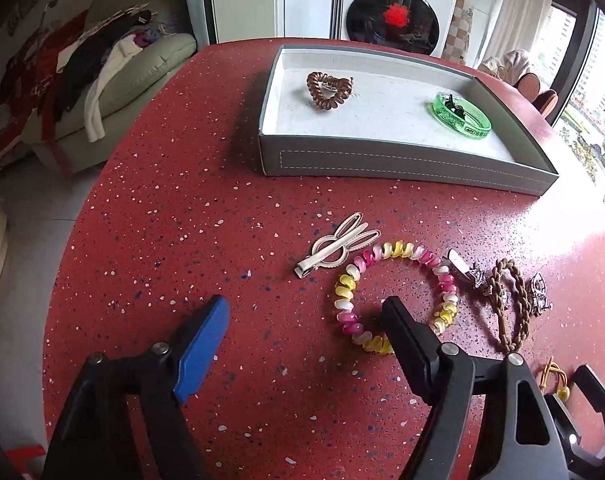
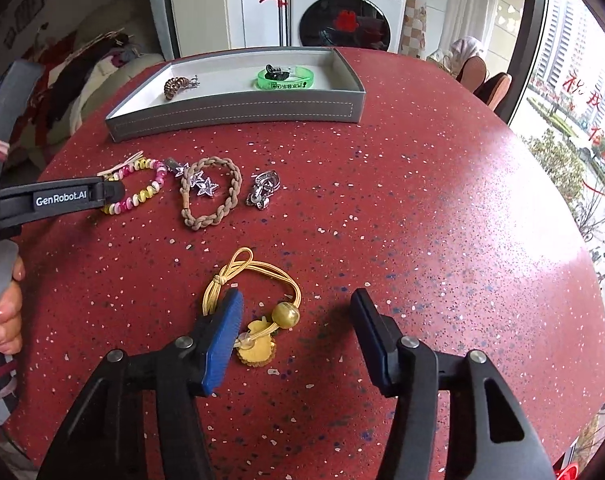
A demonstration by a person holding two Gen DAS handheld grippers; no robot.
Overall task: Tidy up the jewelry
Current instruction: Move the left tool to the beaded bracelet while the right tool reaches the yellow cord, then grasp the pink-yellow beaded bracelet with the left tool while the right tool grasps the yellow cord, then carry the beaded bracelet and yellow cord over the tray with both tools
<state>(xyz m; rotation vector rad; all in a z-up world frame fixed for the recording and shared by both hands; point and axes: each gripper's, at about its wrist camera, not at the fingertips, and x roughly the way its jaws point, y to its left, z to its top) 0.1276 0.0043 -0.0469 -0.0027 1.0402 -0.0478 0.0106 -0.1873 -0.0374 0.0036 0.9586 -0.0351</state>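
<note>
A grey tray (image 1: 402, 162) (image 2: 238, 114) at the table's far side holds a brown spiral hair tie (image 1: 328, 90) and a green bangle (image 1: 460, 116). On the red table lie a white rabbit-ear hair clip (image 1: 336, 252), a pink-yellow spiral bracelet (image 1: 396, 294) (image 2: 136, 186), a star clip (image 2: 198, 184), a brown braided band (image 1: 510, 304) (image 2: 214, 192), a silver charm (image 2: 262, 188) and a yellow hair tie with a bead (image 2: 258, 300). My left gripper (image 1: 306, 308) is open, its right finger over the bracelet's ring. My right gripper (image 2: 296, 300) is open around the yellow tie.
The round table's edge curves left and near. A sofa with clothes (image 1: 114, 72) stands at left, a washing machine (image 1: 394, 8) behind the tray, and a window (image 2: 574, 100) at right.
</note>
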